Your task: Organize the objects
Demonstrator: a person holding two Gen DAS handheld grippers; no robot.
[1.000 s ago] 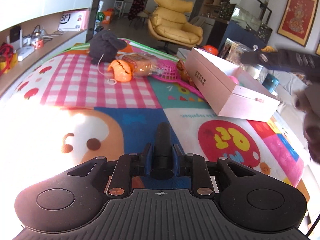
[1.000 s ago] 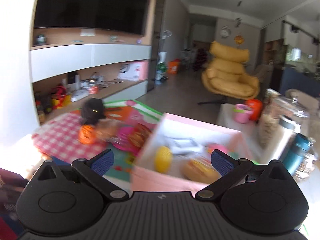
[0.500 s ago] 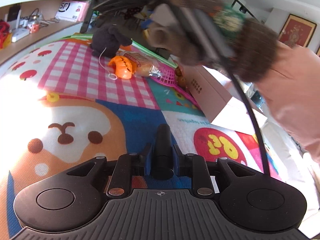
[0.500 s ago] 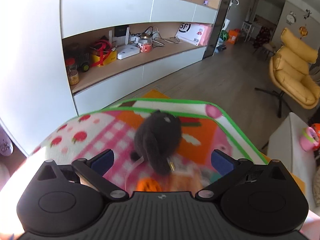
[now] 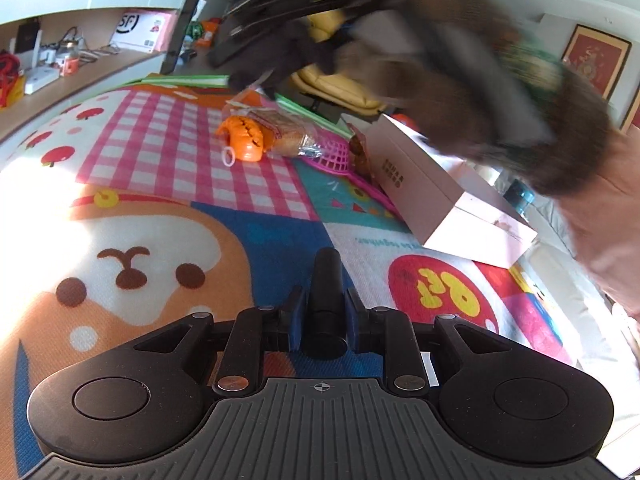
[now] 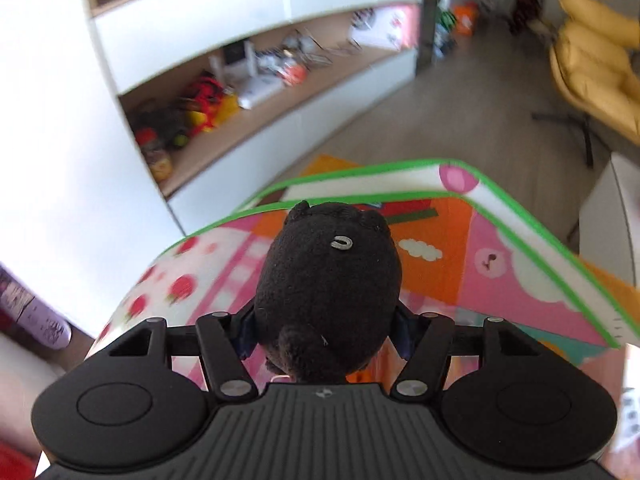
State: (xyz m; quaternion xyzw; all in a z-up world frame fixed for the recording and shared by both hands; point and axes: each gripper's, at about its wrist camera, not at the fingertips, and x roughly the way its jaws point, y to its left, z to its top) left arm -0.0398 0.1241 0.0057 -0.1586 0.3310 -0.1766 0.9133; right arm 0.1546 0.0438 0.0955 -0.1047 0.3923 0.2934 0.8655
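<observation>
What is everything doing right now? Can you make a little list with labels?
surface: colourful mat
right gripper: jaws closing around black plush
left gripper: shut on black stick
box: pink, on mat's right side
orange toy: on mat, beside bagged bread
pink net: lying next to box
shelf: behind mat, holds clutter

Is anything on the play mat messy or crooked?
Yes. The pink box sits tilted, one end propped up on the pink net instead of lying flat on the play mat. The orange toy and packaged bread lie jumbled together beside it.
</observation>
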